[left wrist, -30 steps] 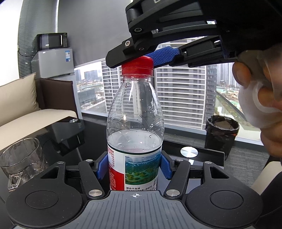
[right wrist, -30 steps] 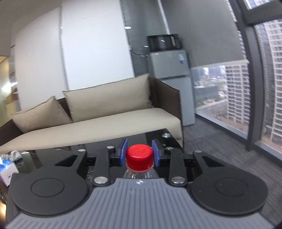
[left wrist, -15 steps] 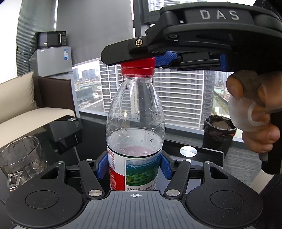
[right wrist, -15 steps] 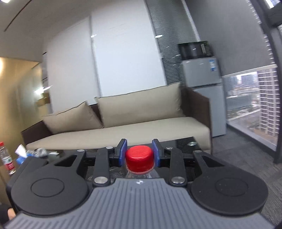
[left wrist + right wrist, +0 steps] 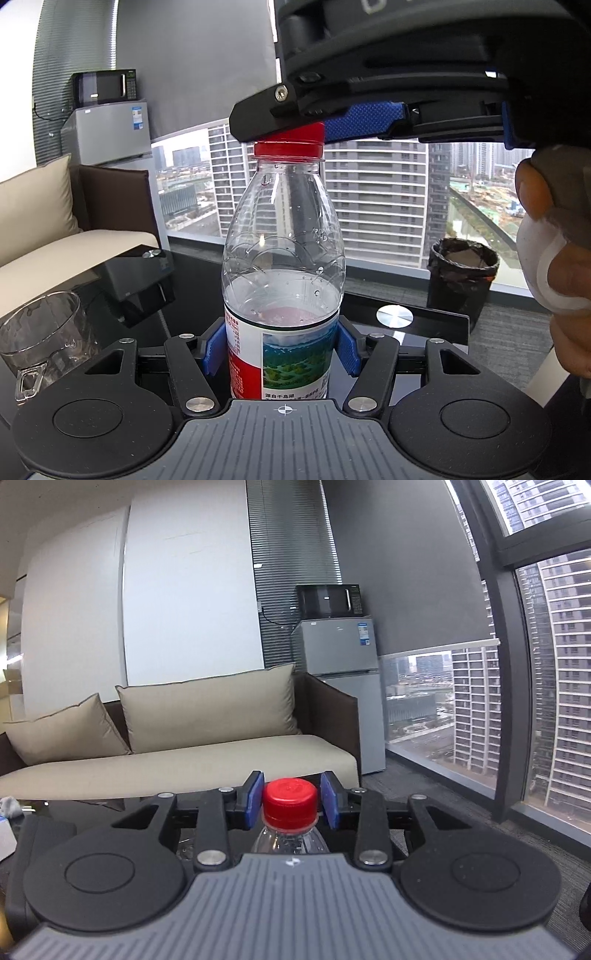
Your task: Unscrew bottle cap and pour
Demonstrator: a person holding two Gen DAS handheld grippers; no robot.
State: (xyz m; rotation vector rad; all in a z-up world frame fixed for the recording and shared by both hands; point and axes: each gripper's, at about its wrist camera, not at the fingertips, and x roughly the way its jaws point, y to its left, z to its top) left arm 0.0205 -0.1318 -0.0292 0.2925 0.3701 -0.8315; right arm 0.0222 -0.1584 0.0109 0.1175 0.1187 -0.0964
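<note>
A clear water bottle with a red cap and a green and red label stands upright on the black glass table. My left gripper is shut on its body, with a blue pad pressed against each side of the label. My right gripper reaches level over the bottle top. The red cap sits between its blue pads, and the jaws are opening, with a thin gap showing at the right pad. In the left wrist view the right gripper hides the top of the cap.
An empty clear glass cup stands on the table to the left of the bottle. A person's hand holds the right gripper's handle at the right. A black bin stands by the window, and a beige sofa and a fridge lie beyond the table.
The right gripper has swung around the cap, so its view has swept across the room. Its pads have eased slightly off the cap. The bottle and left gripper have stayed still.
</note>
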